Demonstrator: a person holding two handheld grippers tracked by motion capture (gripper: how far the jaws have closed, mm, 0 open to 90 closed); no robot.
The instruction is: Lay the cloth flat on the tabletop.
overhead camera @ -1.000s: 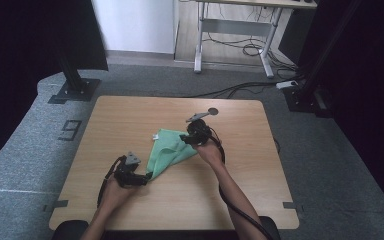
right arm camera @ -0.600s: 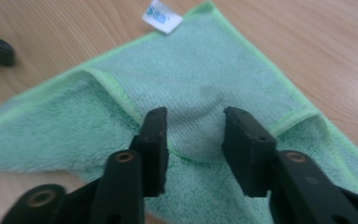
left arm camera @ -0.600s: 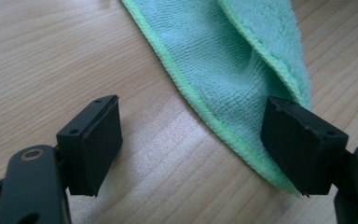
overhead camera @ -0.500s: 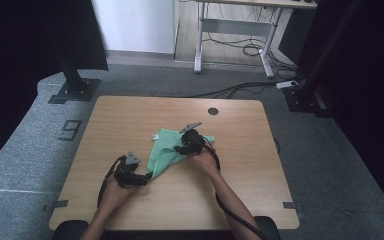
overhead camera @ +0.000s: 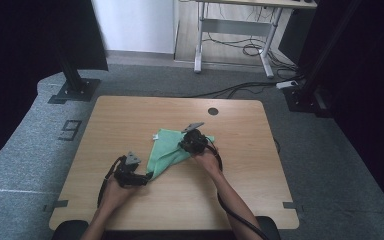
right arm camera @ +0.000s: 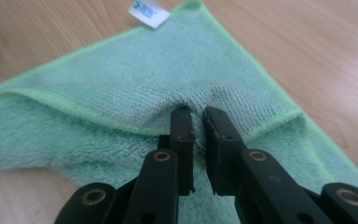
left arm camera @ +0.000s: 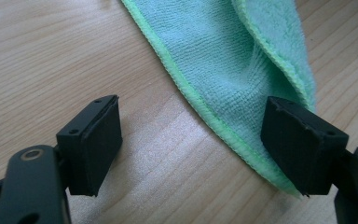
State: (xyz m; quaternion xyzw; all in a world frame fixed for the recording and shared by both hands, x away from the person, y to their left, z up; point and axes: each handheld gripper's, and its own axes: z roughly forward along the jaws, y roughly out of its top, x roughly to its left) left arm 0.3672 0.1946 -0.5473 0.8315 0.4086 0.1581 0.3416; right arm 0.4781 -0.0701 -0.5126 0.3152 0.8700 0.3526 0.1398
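With our right gripper (right arm camera: 196,122), its jaws just closed, pinching a fold of the green cloth (overhead camera: 167,150) mid-table and our left gripper (left arm camera: 196,144) wide open, empty at its near corner, lifting may slip the thin pinch loose.

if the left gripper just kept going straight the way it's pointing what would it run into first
Most likely the green cloth. The left gripper has its jaws open, low over the table, and the cloth's stitched edge already runs between them, with one corner by a jaw. Going on, it would probably slide onto that cloth, though its height is hard to judge.
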